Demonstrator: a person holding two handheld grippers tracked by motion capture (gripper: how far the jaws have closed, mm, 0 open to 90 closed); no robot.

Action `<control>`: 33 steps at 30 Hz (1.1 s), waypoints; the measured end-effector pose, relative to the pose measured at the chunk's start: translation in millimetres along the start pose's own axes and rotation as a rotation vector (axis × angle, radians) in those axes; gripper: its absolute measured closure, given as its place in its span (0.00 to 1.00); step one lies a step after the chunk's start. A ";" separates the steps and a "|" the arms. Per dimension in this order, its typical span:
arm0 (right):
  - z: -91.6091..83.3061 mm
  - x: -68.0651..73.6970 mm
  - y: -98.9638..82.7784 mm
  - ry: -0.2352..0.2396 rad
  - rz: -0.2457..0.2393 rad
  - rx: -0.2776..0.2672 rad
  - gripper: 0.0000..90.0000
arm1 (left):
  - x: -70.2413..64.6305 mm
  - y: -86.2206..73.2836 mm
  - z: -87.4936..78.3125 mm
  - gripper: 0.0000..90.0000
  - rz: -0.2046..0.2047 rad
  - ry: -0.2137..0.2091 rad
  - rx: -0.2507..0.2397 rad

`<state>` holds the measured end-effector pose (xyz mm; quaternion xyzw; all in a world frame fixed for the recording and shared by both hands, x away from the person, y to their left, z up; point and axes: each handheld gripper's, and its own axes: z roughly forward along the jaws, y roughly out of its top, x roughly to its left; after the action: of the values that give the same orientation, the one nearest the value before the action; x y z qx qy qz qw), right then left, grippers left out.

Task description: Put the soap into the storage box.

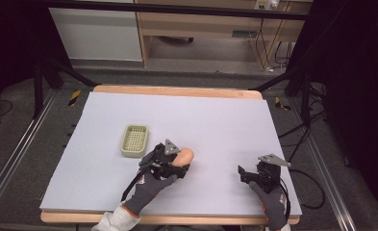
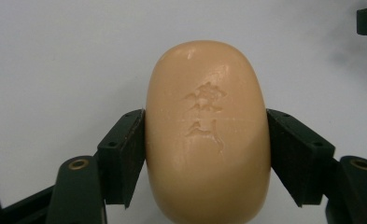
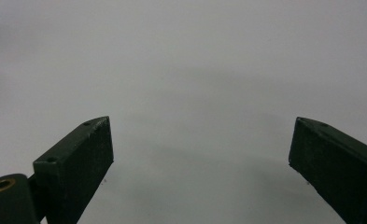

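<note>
A tan oval bar of soap (image 1: 183, 156) with a stamped mark lies on the pale sheet near the table's middle front. My left gripper (image 1: 181, 163) is shut on the soap (image 2: 208, 135), both black jaws pressed against its long sides. A small pale green slotted soap dish (image 1: 134, 140) stands just to the left of that gripper, with nothing in it. My right gripper (image 1: 244, 174) rests low at the front right, open, its two jaws wide apart over bare sheet (image 3: 200, 140).
The pale sheet (image 1: 210, 120) covers a wooden table (image 1: 177, 91). Dark stand legs and cables lie on the floor at both sides. A wooden cabinet stands beyond the far edge.
</note>
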<state>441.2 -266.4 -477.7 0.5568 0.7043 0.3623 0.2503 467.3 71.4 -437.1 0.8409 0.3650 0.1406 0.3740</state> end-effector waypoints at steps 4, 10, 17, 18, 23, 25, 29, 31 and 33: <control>0.1 0.1 0.0 0.000 0.000 0.001 0.08 | 1.1 -0.2 -3.6 0.35 0.000 0.004 -0.004; 0.0 0.1 0.0 -0.001 0.000 0.000 0.07 | 3.6 -1.1 -10.2 0.35 0.002 0.013 -0.009; 0.1 0.3 0.0 -0.002 -0.001 0.002 0.07 | 8.5 -2.1 -17.3 0.35 -0.008 0.026 -0.020; 0.1 0.2 0.0 -0.002 -0.003 0.002 0.07 | 9.5 -2.4 -19.3 0.35 -0.012 0.028 -0.023; 0.1 0.3 0.0 -0.002 -0.002 0.002 0.07 | 12.5 -3.2 -23.5 0.35 -0.017 0.036 -0.026; 0.2 0.3 0.0 -0.002 -0.002 0.002 0.07 | 14.7 -4.3 -25.3 0.35 -0.019 0.040 -0.025; 0.1 0.3 0.0 -0.003 -0.003 0.002 0.07 | 17.5 -5.4 -27.8 0.35 -0.030 0.045 -0.027; 0.1 0.4 0.0 -0.002 -0.002 0.002 0.07 | 18.5 -5.8 -29.0 0.35 -0.031 0.047 -0.028; 0.3 0.4 -0.1 -0.005 -0.003 0.002 0.07 | 19.5 -6.0 -30.2 0.35 -0.034 0.053 -0.030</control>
<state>441.2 -266.0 -477.9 0.5571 0.7048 0.3596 0.2521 462.4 104.0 -421.6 0.8248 0.3870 0.1619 0.3791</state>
